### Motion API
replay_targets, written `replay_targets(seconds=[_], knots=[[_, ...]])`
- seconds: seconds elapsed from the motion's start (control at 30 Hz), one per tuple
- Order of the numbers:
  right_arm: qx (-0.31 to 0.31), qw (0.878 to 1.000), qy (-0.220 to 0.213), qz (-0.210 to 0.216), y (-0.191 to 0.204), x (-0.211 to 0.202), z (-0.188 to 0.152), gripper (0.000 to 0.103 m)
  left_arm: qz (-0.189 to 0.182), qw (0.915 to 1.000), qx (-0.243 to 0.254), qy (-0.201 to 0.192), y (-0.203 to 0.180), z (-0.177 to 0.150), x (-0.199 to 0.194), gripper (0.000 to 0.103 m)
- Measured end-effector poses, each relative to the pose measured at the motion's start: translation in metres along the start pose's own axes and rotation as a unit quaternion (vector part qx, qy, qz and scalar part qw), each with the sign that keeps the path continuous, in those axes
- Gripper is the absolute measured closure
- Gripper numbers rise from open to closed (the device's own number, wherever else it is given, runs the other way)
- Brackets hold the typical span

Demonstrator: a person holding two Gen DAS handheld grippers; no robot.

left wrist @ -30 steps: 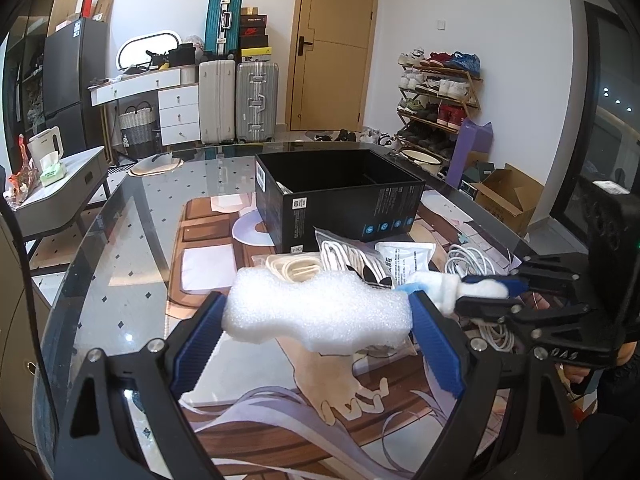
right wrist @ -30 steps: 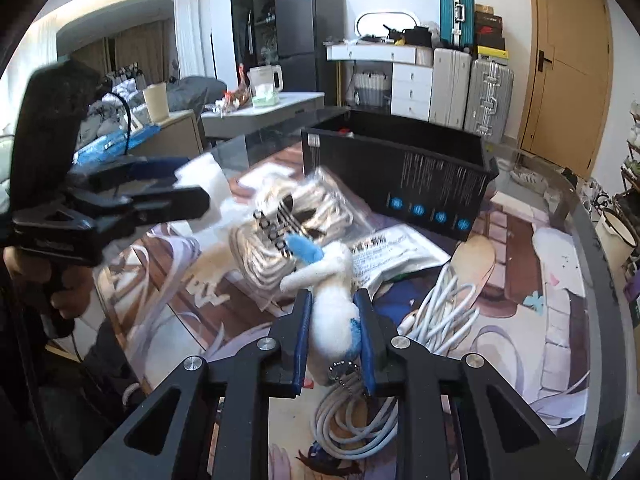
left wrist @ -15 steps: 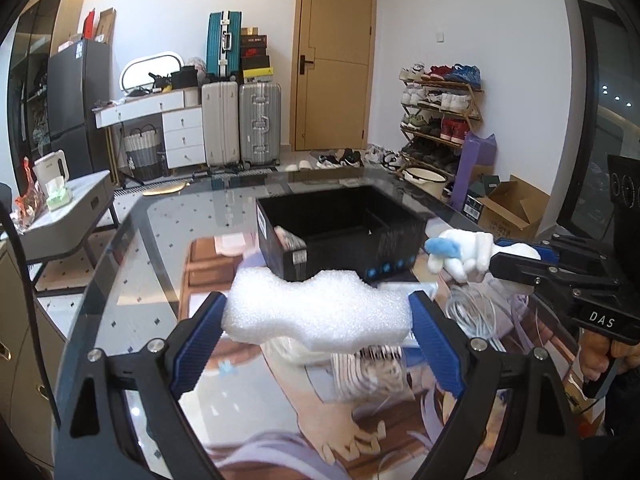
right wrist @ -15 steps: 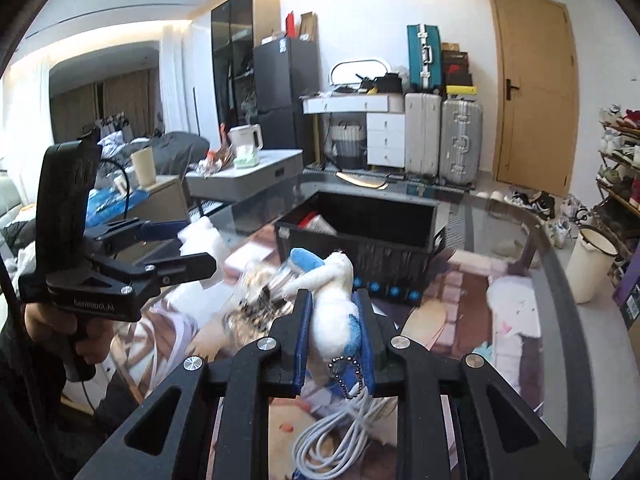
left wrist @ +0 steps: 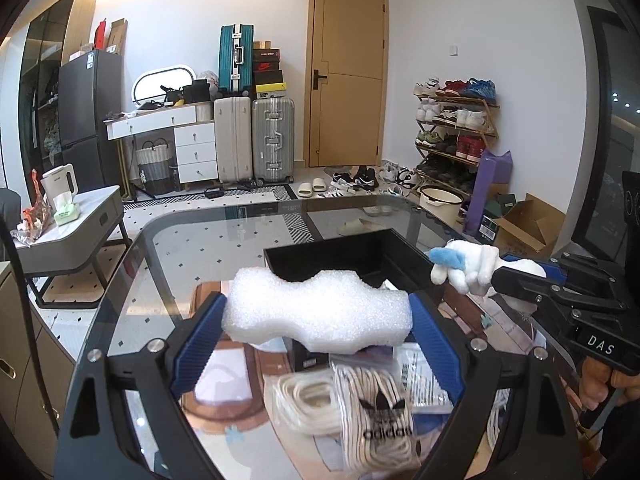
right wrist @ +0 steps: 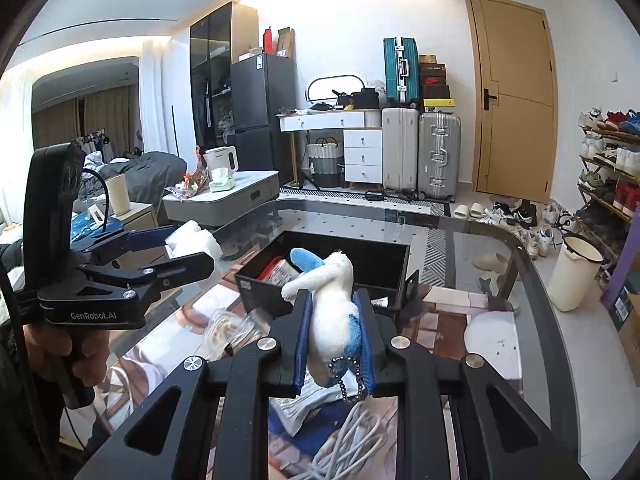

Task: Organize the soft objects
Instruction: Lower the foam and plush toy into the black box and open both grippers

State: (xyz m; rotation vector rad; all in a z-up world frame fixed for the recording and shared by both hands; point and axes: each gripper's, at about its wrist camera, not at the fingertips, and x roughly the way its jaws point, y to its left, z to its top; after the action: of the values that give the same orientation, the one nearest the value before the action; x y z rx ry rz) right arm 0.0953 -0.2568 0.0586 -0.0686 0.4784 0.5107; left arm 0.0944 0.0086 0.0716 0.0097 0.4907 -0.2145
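My left gripper (left wrist: 318, 318) is shut on a white foam block (left wrist: 318, 310) and holds it in the air just before the open black box (left wrist: 360, 258). My right gripper (right wrist: 334, 320) is shut on a white and blue plush toy (right wrist: 332, 298) with a bead chain, held above the near side of the black box (right wrist: 376, 258). The plush toy (left wrist: 466, 266) and right gripper show at the right in the left wrist view. The left gripper with the foam block (right wrist: 194, 240) shows at the left in the right wrist view. A red and white packet lies inside the box.
Bagged white cords (left wrist: 376, 412) and a loose white cable coil (right wrist: 352, 436) lie on the glass table (left wrist: 180, 248) below the grippers. A flat white packet lies beside them. A grey side table (right wrist: 224, 198) stands beyond the table's left edge.
Both grippers have risen from the table with their objects and moved toward the black box. The box's inside now shows from above.
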Motion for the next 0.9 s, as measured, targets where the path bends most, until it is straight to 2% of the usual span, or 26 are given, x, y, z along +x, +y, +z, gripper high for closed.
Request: replay_targets(seconds=[0.37, 0.9], knots=[[0.007, 1.000, 0.006, -0.009, -0.015, 0.027, 0.019, 0.082, 0.010, 0.9999, 0.003, 0.001, -0.006, 0.015, 0.031, 0.013], [0.017, 0.999, 0.043, -0.013, -0.033, 0.080, 0.030, 0.082, 0.016, 0.9994, -0.003, 0.030, -0.009, 0.026, 0.085, 0.013]])
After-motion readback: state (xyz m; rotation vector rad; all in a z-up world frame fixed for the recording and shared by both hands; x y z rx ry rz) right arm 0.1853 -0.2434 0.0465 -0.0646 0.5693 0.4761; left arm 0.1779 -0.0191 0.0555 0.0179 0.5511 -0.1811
